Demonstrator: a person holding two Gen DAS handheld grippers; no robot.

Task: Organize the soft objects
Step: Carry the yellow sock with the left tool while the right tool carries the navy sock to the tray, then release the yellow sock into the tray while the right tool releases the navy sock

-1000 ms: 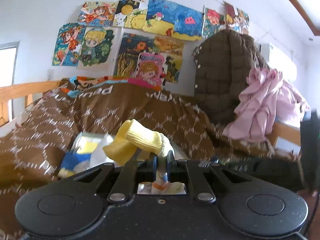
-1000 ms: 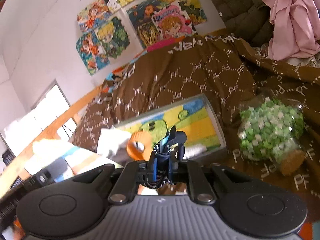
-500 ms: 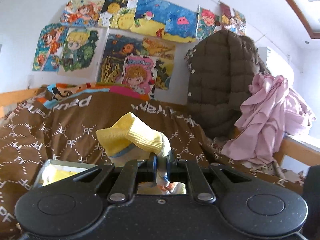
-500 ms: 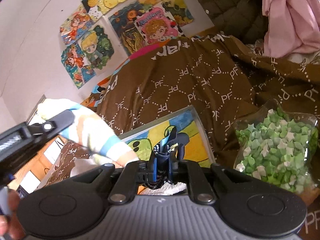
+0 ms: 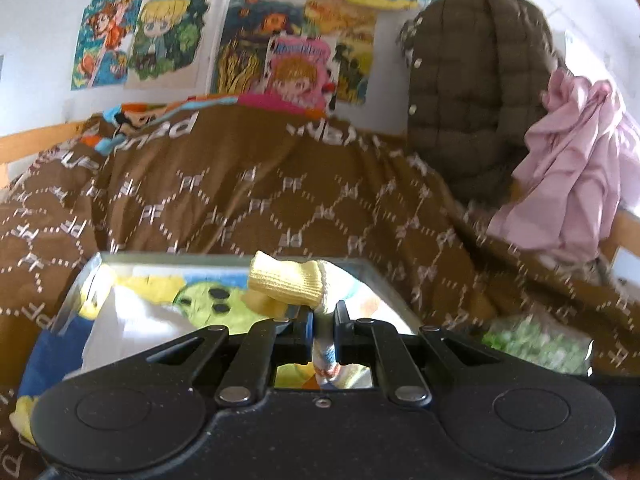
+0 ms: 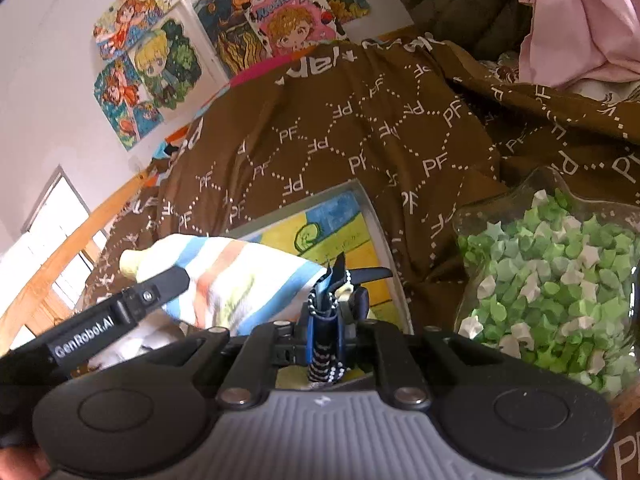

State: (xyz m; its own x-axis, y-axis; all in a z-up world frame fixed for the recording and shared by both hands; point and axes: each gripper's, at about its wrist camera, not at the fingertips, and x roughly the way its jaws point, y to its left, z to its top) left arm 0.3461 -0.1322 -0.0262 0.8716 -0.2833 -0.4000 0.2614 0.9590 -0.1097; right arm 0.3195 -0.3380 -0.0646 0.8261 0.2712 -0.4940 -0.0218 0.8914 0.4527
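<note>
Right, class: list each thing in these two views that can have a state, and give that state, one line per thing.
left gripper: shut on the striped sock.
striped sock: held above the tray.
right gripper: shut on a blue patterned cloth.
blue patterned cloth: pinched, bunched.
tray: open, resting on the brown blanket.
jar of green paper stars: nearly full.

The sock (image 6: pixel 236 276) is white with pale blue and orange stripes and a yellow cuff. The bedspread (image 5: pixel 280 200) is brown with white dotted diamonds and "PF" letters. The tray (image 6: pixel 366 204) is grey-rimmed, its inside printed in yellow, blue and green. The jar (image 6: pixel 560 280) holds green and white paper stars. A pink garment (image 5: pixel 572 184) hangs beside an olive quilted jacket (image 5: pixel 468 92).
</note>
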